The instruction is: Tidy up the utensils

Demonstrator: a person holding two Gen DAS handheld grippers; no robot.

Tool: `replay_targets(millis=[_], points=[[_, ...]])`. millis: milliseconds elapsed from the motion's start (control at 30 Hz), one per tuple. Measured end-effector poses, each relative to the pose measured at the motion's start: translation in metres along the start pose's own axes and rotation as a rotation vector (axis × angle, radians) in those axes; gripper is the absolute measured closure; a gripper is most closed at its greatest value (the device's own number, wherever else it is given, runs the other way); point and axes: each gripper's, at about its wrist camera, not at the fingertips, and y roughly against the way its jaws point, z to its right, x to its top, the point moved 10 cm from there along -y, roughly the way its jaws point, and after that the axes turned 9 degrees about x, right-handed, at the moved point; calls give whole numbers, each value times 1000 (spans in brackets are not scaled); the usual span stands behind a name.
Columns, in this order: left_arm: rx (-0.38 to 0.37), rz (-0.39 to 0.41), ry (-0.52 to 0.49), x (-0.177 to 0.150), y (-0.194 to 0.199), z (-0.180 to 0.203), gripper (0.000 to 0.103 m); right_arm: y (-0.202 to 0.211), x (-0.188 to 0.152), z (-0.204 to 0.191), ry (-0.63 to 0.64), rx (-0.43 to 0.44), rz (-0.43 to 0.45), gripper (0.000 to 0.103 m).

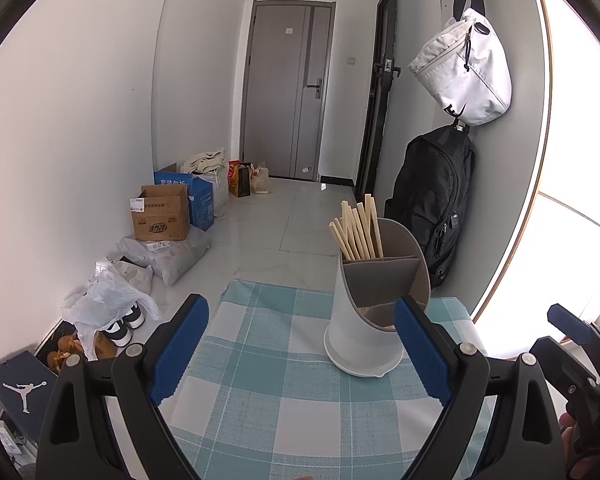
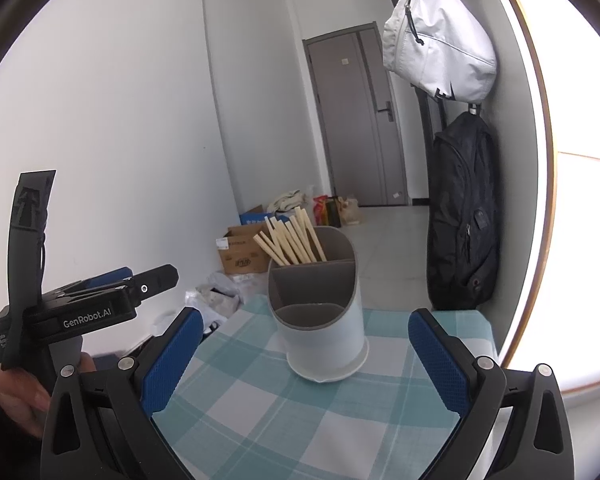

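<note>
left wrist view: the left hand-held gripper (image 1: 300, 356) is spread wide and empty, and so is the right hand-held gripper (image 2: 306, 364), likely since nothing loose shows on the checked table (image 1: 260, 392). beyond, the utensil holder (image 1: 374, 312) stands upright, chopsticks (image 1: 358, 228) grouped in its rear compartment, keeping them sorted.

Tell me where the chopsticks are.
The chopsticks stand in the back compartment of the utensil holder, right of centre on the checked tablecloth.
</note>
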Motion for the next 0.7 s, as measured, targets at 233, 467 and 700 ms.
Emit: replay_targets(millis=[233,467,700], points=[[3,-1,-4,-1,0,0,12,-1,-2,-2,6,1,-7,0],[-3,-10,-9,-2,-2,2,12,-2,-3,-1,-3,1,-17,0],[-5,-16,-10,-4,-2,2,12,-1,-3,0,-1,-5,-13,0]])
